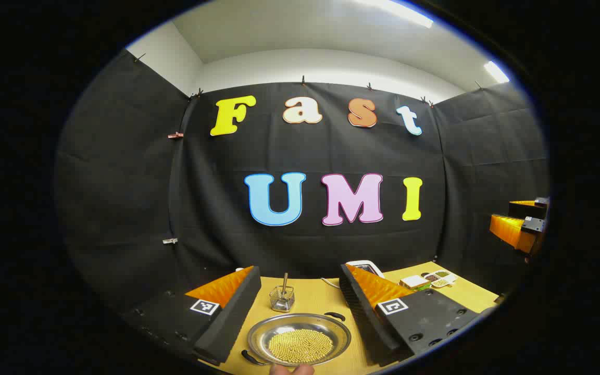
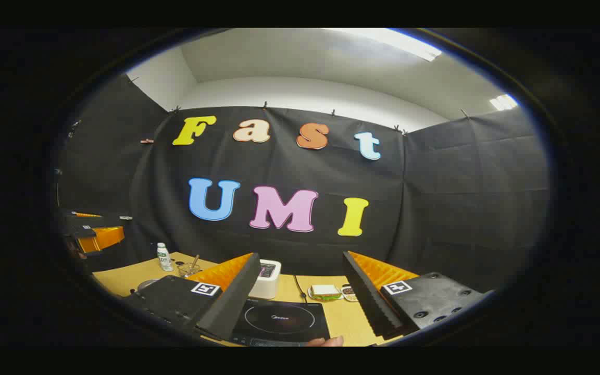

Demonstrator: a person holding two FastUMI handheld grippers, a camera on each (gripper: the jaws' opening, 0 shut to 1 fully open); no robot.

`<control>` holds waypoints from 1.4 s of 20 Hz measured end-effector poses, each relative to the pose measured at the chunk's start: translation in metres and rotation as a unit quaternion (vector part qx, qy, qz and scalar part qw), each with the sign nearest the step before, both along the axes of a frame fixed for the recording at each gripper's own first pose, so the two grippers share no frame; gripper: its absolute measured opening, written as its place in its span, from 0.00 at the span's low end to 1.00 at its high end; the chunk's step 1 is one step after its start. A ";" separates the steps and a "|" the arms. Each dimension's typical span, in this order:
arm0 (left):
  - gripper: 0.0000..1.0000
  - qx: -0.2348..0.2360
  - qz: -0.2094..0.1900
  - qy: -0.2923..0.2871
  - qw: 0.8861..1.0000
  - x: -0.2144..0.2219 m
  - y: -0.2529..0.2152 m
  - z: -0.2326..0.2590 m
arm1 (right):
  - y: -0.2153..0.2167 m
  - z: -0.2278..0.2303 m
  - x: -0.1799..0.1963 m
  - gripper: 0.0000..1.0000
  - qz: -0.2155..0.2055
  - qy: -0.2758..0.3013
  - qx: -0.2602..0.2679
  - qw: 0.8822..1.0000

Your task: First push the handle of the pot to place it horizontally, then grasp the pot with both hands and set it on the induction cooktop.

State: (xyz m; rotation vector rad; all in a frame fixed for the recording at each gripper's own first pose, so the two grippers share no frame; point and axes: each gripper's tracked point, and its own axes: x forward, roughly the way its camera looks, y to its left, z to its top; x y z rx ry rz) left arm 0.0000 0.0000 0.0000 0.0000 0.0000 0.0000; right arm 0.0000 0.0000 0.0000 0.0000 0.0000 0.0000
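So my left gripper is hanging over the table with the pot sitting right below and ahead, pretty much centred in the gap, fingers spread wide and holding nothing. It's a shallow steel pot with yellow beans in it, and its two little loop handles look like they run on a diagonal: one at the far right of the rim, the other at the near left. So my guess is the first job is nudging it round until that handle line runs straight across, and the left side is clearly the closer one for that. My right gripper is also wide apart and empty, pointed at the induction cooktop, which lies flat just under and ahead of it. From the right gripper view the pot is off to the left somewhere; I can't place it exactly.
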 end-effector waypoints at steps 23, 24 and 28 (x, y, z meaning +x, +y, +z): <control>0.95 -0.003 0.005 0.000 1.000 -0.012 0.006 -0.002 | 0.007 0.005 -0.012 0.97 -0.003 -0.005 -0.007 1.000; 0.95 -0.003 0.004 0.000 1.000 -0.012 0.007 -0.003 | 0.007 0.005 -0.012 0.97 -0.004 -0.003 -0.006 1.000; 0.74 0.003 -0.018 0.003 1.000 -0.013 0.000 -0.003 | 0.005 0.007 -0.012 0.97 -0.009 -0.007 -0.008 1.000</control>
